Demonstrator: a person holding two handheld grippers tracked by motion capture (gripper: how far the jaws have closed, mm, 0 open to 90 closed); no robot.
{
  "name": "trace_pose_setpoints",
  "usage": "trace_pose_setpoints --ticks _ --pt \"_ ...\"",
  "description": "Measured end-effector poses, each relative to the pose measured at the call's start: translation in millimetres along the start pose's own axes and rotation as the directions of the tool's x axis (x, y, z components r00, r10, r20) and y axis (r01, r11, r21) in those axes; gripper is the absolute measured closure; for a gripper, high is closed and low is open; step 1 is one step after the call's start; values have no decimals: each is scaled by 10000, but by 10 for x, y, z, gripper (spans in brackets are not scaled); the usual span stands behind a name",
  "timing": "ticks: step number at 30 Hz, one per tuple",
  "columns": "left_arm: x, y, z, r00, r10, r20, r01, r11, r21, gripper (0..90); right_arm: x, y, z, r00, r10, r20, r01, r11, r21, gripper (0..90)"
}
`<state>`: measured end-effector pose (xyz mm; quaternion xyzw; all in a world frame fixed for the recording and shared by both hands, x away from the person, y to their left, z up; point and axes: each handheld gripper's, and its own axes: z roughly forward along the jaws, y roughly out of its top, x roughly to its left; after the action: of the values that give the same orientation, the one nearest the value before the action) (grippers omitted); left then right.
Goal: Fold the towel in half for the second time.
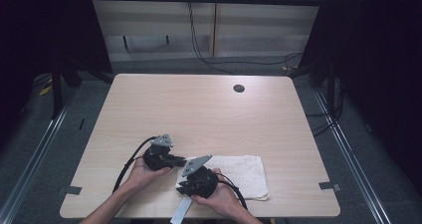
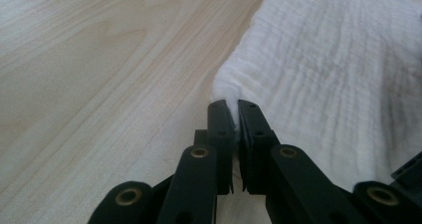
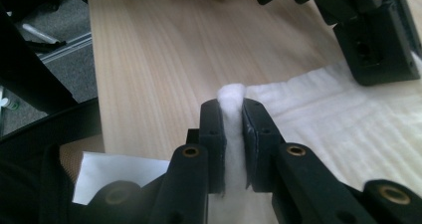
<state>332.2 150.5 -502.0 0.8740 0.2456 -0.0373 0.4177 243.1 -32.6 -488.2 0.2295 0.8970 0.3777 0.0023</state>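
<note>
A white folded cloth (image 1: 244,174) lies on the wooden table (image 1: 199,109) near its front edge. My left gripper (image 1: 185,160) sits at the cloth's left edge; in the left gripper view its jaws (image 2: 235,109) are shut on a thin fold of the cloth (image 2: 323,69). My right gripper (image 1: 181,184) rests at the cloth's front left corner. In the right gripper view it (image 3: 232,107) pinches a thick bunch of the cloth (image 3: 348,119) between its pads. The left gripper's black body (image 3: 378,40) shows at the upper right of that view.
A round cable hole (image 1: 239,88) sits at the table's far side. A white paper strip (image 1: 180,211) lies at the front edge under my right hand. Dark frame posts and cables stand beyond the table.
</note>
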Motion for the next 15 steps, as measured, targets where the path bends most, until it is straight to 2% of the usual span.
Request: trace_pose_setpoints --ticks 15 --pt "49 65 -254 9983 -470 342 500 9946 -915 856 49 111 -162 9997 190 154 -177 9965 -819 810"
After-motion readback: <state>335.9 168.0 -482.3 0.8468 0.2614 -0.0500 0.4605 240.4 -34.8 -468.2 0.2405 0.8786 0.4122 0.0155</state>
